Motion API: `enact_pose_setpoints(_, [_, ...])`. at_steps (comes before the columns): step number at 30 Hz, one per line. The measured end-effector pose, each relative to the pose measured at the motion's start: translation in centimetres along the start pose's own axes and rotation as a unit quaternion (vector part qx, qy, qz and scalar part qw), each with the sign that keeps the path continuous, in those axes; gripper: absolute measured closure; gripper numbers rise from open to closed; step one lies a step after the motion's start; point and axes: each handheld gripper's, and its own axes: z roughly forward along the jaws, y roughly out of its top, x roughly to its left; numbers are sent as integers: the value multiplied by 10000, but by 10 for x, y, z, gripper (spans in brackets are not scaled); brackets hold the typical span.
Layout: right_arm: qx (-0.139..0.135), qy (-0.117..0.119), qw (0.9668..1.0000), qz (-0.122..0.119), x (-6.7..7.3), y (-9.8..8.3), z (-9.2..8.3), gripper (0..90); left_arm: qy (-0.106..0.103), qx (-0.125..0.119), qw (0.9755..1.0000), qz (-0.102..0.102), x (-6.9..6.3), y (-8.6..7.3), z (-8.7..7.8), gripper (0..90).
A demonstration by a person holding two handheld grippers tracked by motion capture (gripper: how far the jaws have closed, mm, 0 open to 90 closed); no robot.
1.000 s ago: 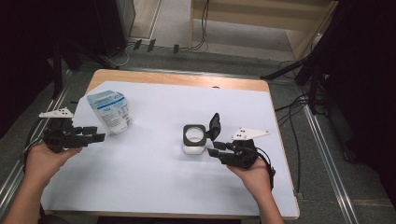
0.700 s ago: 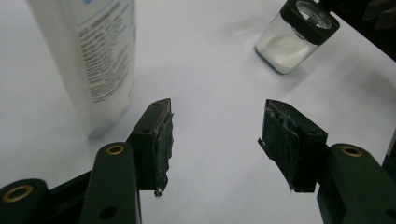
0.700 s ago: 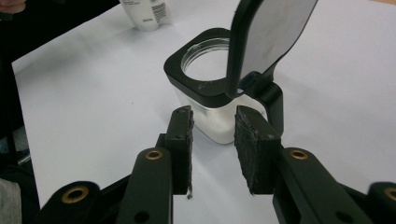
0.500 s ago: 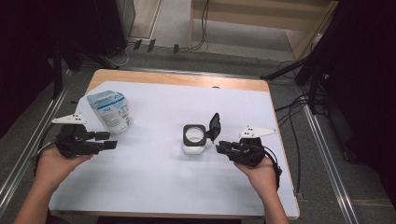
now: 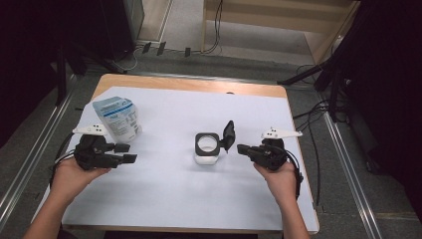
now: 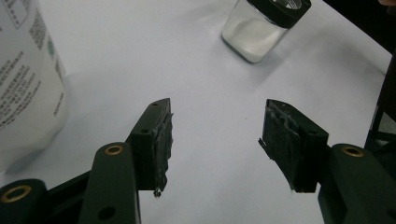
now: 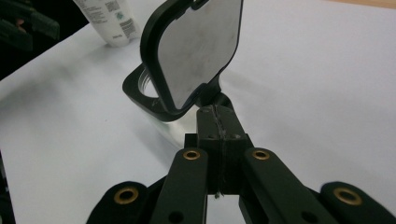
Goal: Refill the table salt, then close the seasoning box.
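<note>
A small clear jar (image 5: 207, 148) with a black rim stands near the middle of the white sheet, its black flip lid (image 5: 228, 134) tilted up on the right side. My right gripper (image 5: 240, 148) sits just right of the lid. Its jaws have just been closing and now meet, with nothing seen between them. In the right gripper view the right gripper (image 7: 215, 116) ends just below the raised lid (image 7: 196, 51). My left gripper (image 5: 128, 153) is open, below a white and blue pouch (image 5: 117, 118). In the left gripper view the left gripper (image 6: 215, 144) holds nothing, and the jar (image 6: 259, 32) stands farther off.
The white sheet (image 5: 164, 199) covers a wooden table whose bare edge (image 5: 189, 84) shows at the far side. Metal rails (image 5: 348, 169) run along the floor on both sides, with cables beyond the table's far edge. The pouch (image 6: 23, 84) stands close to my left jaw.
My left hand has moved right along the sheet, below the pouch. My right gripper's jaws have come together, and that hand has drifted slightly right, away from the jar.
</note>
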Motion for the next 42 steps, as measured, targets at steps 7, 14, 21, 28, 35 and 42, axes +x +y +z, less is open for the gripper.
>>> enact_pose_setpoints(7, [-61, -31, 10000, 53, -4, 10, 4, 900, -81, 71, 9999, 75, -4, 2, 7, 437])
enact_pose_setpoints(14, [-122, -44, 9999, 49, -7, 20, 7, 900, -64, 75, 9999, 121, -7, 2, 7, 438])
enact_pose_setpoints(21, [-156, 0, 9998, 94, -11, 28, 8, 900, -113, 124, 9998, 140, -8, 2, 8, 437])
enact_pose_setpoints(28, [-180, 145, 9997, 60, -14, 34, 13, 900, -129, 154, 9997, 136, -7, 1, 10, 437])
enact_pose_setpoints(35, [-72, 184, 9998, 7, -11, 36, 19, 900, -126, 181, 9997, 124, -6, 1, 12, 439])
enact_pose_setpoints(42, [-39, 154, 9999, -45, -9, 36, 21, 900, -153, 223, 9996, 122, -6, 0, 14, 439])
